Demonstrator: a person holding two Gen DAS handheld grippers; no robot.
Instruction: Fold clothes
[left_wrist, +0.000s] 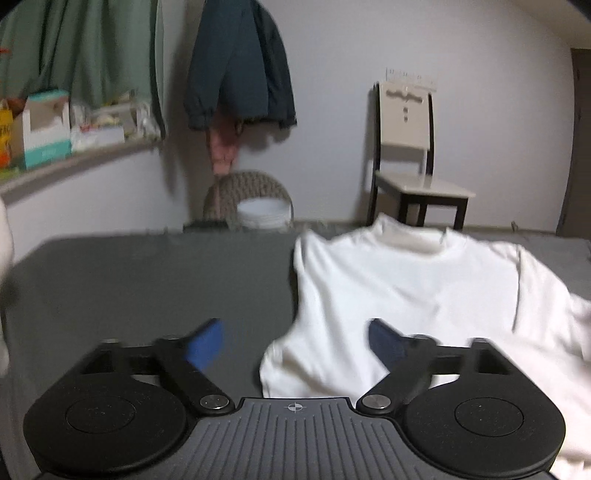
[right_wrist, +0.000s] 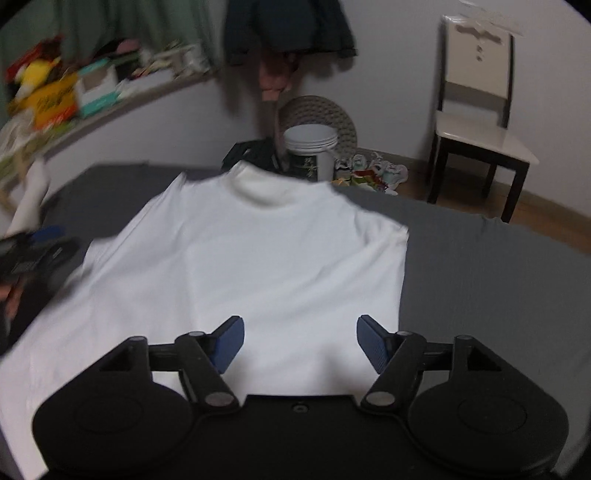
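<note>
We see a grey-covered bed (right_wrist: 480, 266) filling most of both views, and on it a white mock-neck top (right_wrist: 258, 258) spread flat, collar toward the far edge. Our right gripper (right_wrist: 300, 341) hangs over the top's near hem with its blue-padded fingers (right_wrist: 231, 343) spread wide, gripping nothing. Our left gripper (left_wrist: 295, 343) sits at the top's left edge, fingers likewise apart and empty. Beyond the bed stand a chair (right_wrist: 480, 122) and a white bucket (right_wrist: 312, 147).

Pale wall (left_wrist: 461, 44), wooden chair (left_wrist: 410, 155)
</note>
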